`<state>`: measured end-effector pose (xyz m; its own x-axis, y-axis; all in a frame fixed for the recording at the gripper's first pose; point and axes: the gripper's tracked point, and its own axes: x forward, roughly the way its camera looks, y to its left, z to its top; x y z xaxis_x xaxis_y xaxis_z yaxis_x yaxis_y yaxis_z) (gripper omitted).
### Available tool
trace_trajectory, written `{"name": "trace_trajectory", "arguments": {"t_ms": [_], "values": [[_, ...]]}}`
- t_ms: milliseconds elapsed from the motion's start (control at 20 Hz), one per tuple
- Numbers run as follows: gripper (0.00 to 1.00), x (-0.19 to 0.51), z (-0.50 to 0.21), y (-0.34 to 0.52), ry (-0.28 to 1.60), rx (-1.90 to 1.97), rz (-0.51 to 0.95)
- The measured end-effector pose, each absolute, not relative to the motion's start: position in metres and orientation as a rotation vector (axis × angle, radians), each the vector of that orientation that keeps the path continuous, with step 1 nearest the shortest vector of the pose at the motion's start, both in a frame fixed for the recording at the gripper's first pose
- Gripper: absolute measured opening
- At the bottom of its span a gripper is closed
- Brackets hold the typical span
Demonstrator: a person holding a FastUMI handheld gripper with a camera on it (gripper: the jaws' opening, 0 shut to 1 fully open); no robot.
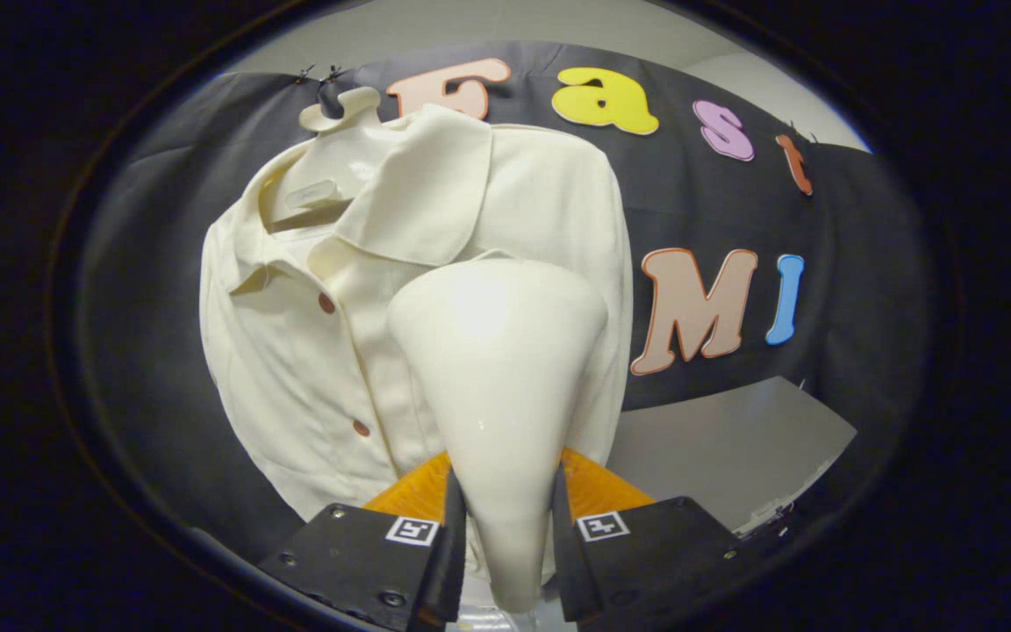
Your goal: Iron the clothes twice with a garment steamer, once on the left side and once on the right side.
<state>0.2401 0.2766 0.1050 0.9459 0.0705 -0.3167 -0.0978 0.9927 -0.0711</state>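
Note:
A cream garment steamer (498, 386) with a wide cone-shaped head stands up between my fingers, and my gripper (504, 535) is shut on its narrow handle. Both black fingers (444, 544) press against the handle's sides. The steamer's head rests against the right half of a cream buttoned jacket (312, 351), just right of the button row. The jacket hangs on a cream hanger (343, 114) in front of the black cloth wall. Its collar is folded open and two reddish buttons show. The steamer hides the jacket's lower right part.
Behind the fingers an orange part (598, 491) of the gripper's body shows. A grey flat surface (725, 448) lies to the lower right beyond the jacket, below the black wall.

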Motion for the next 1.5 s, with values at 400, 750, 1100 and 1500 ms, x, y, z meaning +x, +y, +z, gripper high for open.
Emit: {"name": "trace_trajectory", "arguments": {"t_ms": [400, 750, 1100, 1500], "values": [[0.43, 0.240, 0.046, 0.267, 0.381, -0.114, 0.104], [0.43, 0.239, -0.024, 0.251, 0.477, -0.132, 0.091], [0.43, 0.241, -0.085, 0.231, 0.544, -0.169, 0.094], [0.43, 0.236, -0.153, 0.209, 0.641, -0.161, 0.090]]}}
